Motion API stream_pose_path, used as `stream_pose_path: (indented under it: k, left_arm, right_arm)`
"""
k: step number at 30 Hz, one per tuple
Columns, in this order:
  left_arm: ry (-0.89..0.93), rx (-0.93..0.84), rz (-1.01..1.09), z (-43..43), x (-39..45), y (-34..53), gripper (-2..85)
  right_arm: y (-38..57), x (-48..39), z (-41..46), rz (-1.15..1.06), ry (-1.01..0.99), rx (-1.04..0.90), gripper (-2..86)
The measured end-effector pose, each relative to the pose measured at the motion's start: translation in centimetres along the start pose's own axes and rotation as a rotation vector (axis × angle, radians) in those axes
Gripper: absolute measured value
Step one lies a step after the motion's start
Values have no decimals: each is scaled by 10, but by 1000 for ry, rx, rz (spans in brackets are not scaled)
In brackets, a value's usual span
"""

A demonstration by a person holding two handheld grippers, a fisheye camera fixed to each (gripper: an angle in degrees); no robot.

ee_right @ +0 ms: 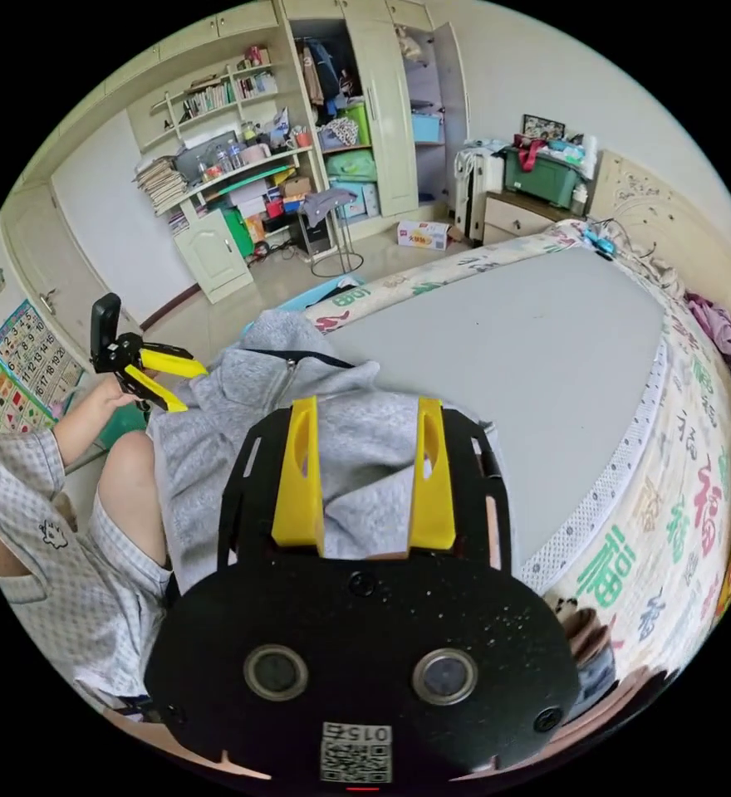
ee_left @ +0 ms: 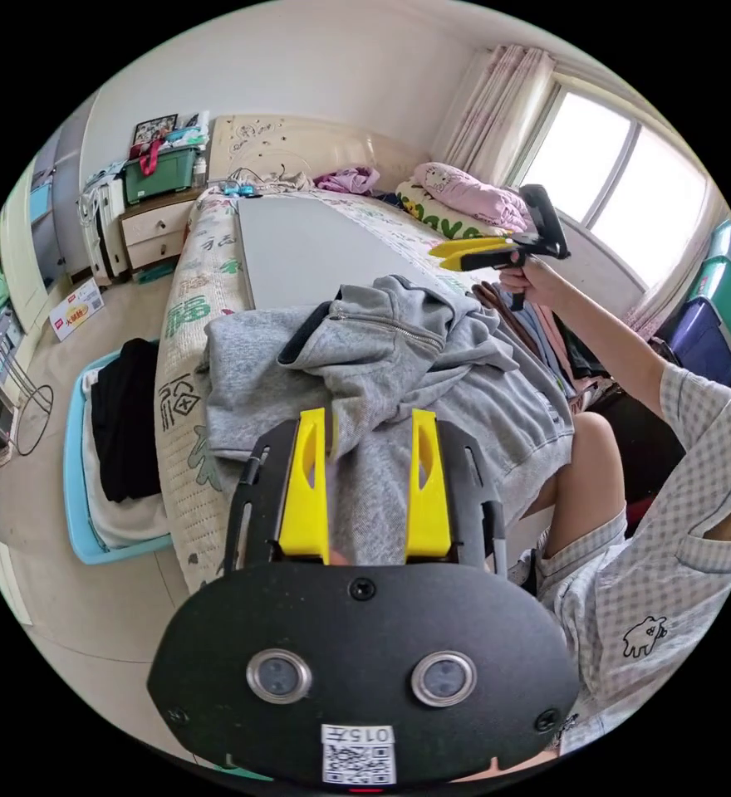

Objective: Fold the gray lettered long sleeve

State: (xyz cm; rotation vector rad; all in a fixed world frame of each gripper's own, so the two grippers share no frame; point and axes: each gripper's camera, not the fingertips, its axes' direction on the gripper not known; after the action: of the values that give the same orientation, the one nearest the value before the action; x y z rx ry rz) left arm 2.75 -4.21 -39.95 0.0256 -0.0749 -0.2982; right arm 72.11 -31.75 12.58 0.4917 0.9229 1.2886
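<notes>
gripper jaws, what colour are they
Yellow, on black bodies; clearest on the left gripper in the left gripper view.

Left claw gapes over the crumpled gray sweatshirt on the bed.

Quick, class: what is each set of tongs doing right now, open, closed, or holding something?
Left tongs: open, hanging above the gray garment, gripping nothing.
Right tongs: open, empty above the same garment.

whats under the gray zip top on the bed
The crumpled gray zip sweatshirt lies on the flat gray mat and the printed cream bed cover, draping over the bed's edge. Anything beneath its folds is hidden.
</notes>
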Motion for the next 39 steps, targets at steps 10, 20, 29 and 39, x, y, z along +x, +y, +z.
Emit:
stream_pose_path:
  k: [10, 20, 29, 39]
  left_arm:
    - [-49, -113, 80, 19, 15, -16, 59]
    - [-309, 143, 299, -46, 52, -149, 24]
    - [-496, 264, 98, 31, 48, -235, 72]
    - [113, 355, 174, 22, 86, -24, 71]
  right_arm:
    - [-32, 19, 109, -222, -158, -422, 80]
    - [-2, 20, -55, -42, 283, 123, 10]
    - [-15, 110, -74, 361, 361, 305, 76]
    - [154, 70, -70, 398, 31, 95, 97]
